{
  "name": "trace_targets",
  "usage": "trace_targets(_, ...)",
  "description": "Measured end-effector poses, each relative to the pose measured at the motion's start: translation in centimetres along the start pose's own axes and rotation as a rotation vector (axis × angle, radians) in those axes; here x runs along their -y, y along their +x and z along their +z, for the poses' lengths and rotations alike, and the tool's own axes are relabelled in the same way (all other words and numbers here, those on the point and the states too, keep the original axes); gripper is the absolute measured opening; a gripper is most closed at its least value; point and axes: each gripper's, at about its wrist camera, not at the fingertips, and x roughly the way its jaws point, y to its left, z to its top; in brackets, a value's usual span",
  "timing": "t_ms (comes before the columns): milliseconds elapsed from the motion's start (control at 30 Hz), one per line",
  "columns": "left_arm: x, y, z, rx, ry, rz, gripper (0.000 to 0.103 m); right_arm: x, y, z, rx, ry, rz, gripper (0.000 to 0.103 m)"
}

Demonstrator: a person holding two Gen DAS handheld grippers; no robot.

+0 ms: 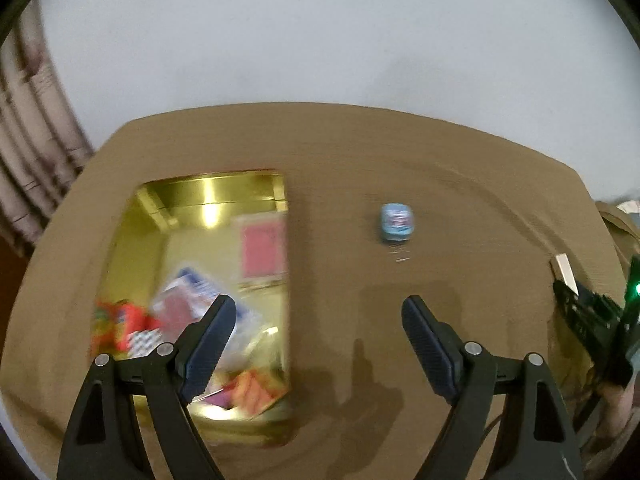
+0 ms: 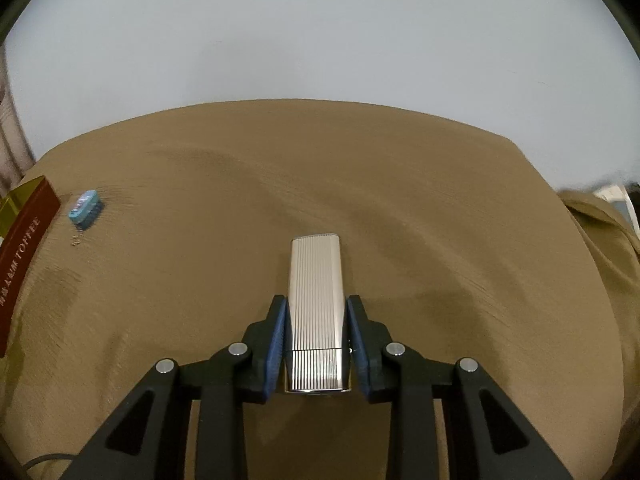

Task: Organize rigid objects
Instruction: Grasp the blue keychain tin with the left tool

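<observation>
My right gripper [image 2: 316,312] is shut on a ribbed silver case [image 2: 316,280] that points forward above the tan cloth. My left gripper [image 1: 318,312] is open and empty, low over the table. Its left finger overlaps an open gold tin [image 1: 208,196] that holds several colourful packets [image 1: 188,300]. A small blue box [image 1: 396,222] lies on the cloth ahead of the left gripper, to the right of the tin; it also shows in the right wrist view [image 2: 85,208], far left.
The table is covered by a tan cloth [image 2: 360,200] with a plain wall behind. The tin's dark red side [image 2: 24,248] reads TOFFEE at the far left. The right gripper [image 1: 592,316] shows at the right edge of the left wrist view.
</observation>
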Motion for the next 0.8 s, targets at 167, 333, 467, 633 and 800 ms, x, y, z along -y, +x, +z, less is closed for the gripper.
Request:
trace_targets(167,3.1,3.3,2.7,-0.066,0.005,-0.067,0.083,0.2,0.0,-0.3,0.000,0.038,0.018,0.030)
trace_targets(333,4.3,6.9,5.1,-0.134,-0.020,-0.100,0.081,-2.2,0.1,0.2,-0.002,0.014,-0.007,0.030)
trace_targets(467,4.7,10.0,6.6,-0.199,-0.036,-0.116,0.077,-0.5,0.2,-0.3,-0.003,0.019,0.001,0.030)
trace_targets(633,5.3,12.3,7.2,-0.236,-0.017,-0.084,0.064,2.1,-0.9,-0.5,-0.002,0.025,0.011,0.030)
trace_targets(800,5.3,13.4,7.5,-0.245,-0.038,-0.087,0.049,2.1,-0.8,-0.6,-0.003,0.026,0.013,0.030)
